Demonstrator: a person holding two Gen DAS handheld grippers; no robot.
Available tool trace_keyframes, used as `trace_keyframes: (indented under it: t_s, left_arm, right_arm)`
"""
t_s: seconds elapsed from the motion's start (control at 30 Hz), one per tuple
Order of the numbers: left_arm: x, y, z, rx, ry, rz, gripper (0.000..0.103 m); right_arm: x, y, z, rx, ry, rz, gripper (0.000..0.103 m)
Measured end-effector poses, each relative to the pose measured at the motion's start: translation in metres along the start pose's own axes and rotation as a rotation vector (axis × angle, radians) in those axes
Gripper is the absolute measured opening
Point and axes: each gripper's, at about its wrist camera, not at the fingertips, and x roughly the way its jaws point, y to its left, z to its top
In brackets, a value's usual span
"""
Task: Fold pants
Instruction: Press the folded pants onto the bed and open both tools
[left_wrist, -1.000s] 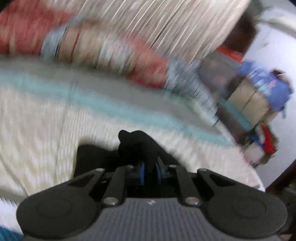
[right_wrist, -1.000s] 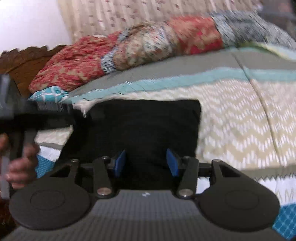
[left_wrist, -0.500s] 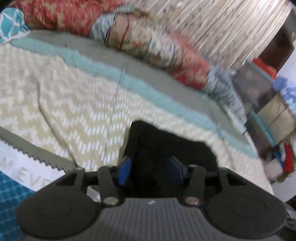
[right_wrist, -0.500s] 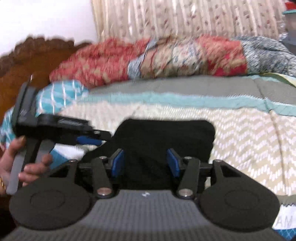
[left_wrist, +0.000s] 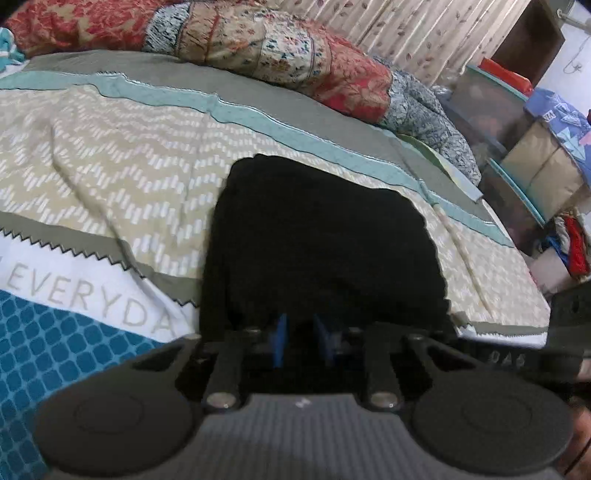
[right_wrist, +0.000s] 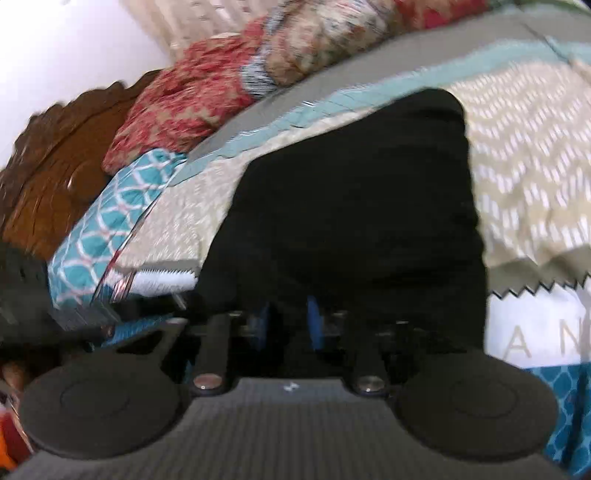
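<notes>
Status, both wrist cams. The black pants (left_wrist: 321, 236) lie as a folded block on the bedspread (left_wrist: 122, 166), chevron zone, far edge just short of the teal stripe.

L gripper (left_wrist: 300, 341): I see its blue pads (left_wrist: 279, 341) narrowed to a small gap, with the near edge of the pants running in btwn them. Dark cloth on dark mechanism, so I cannot tell whether it is clamping the fabric or merely nearly closed. Pants extend straight ahead of the fingers, away from cam.

R gripper (right_wrist: 289, 325): same picture. Blue pads (right_wrist: 313, 325) close together, near hem of the pants (right_wrist: 354, 192) at or btwn them; frame is blurred, so grip cannot be told. Pants fill the centre ahead of the fingers.

Ref. items: patterned quilt roll (left_wrist: 266, 48) along the far side of the bed; wooden headboard (right_wrist: 55, 155) at left of R view; storage boxes (left_wrist: 532, 162) beyond the bed at right of L view.
</notes>
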Motion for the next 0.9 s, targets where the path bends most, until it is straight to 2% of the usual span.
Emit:
trace_keyframes:
  t_s: [0.1,0.17,0.2,0.3,0.37,0.5,0.53,0.57,0.67,0.77,0.87,0.9]
  left_arm:
    - [-0.002,0.003,0.006,-0.034,0.012,-0.010,0.018]
    - [-0.006,0.000,0.008,-0.033,0.007,-0.006,0.017]
    - [-0.008,-0.002,0.008,-0.028,0.002,-0.003,0.020]
    - [-0.020,-0.008,0.006,-0.006,-0.018,0.013,0.028]
    - [-0.027,-0.013,0.003,0.015,-0.032,0.030,0.033]
    - [-0.045,-0.019,-0.002,0.020,-0.077,0.064,0.050]
    - [-0.048,-0.019,-0.003,0.018,-0.086,0.077,0.052]
    - [-0.049,-0.017,-0.005,0.012,-0.088,0.098,0.052]
    - [-0.049,-0.004,-0.012,-0.035,-0.074,0.143,0.052]
    - [-0.052,0.017,-0.022,-0.111,-0.057,0.150,0.060]
    - [-0.050,0.033,-0.030,-0.166,-0.032,0.175,0.070]
    - [-0.048,0.038,-0.032,-0.190,-0.019,0.176,0.070]
  right_arm:
    - [-0.005,-0.004,0.002,0.042,0.009,0.034,0.014]
    - [-0.011,-0.006,0.001,0.098,0.002,0.064,0.018]
    - [-0.015,-0.007,0.000,0.118,-0.006,0.072,0.018]
    - [-0.040,-0.003,-0.003,0.108,-0.072,0.071,0.031]
    - [-0.057,-0.002,-0.005,0.080,-0.127,0.036,0.044]
    - [-0.089,-0.009,-0.008,0.044,-0.213,-0.096,0.048]
    - [-0.097,-0.013,-0.009,0.051,-0.228,-0.125,0.051]
    - [-0.102,-0.019,-0.011,0.064,-0.229,-0.151,0.055]
    - [-0.111,-0.040,-0.015,0.120,-0.205,-0.231,0.057]
    - [-0.111,-0.057,-0.027,0.191,-0.174,-0.233,0.061]
    - [-0.098,-0.077,-0.038,0.303,-0.099,-0.248,0.066]
    - [-0.097,-0.083,-0.043,0.337,-0.120,-0.235,0.066]
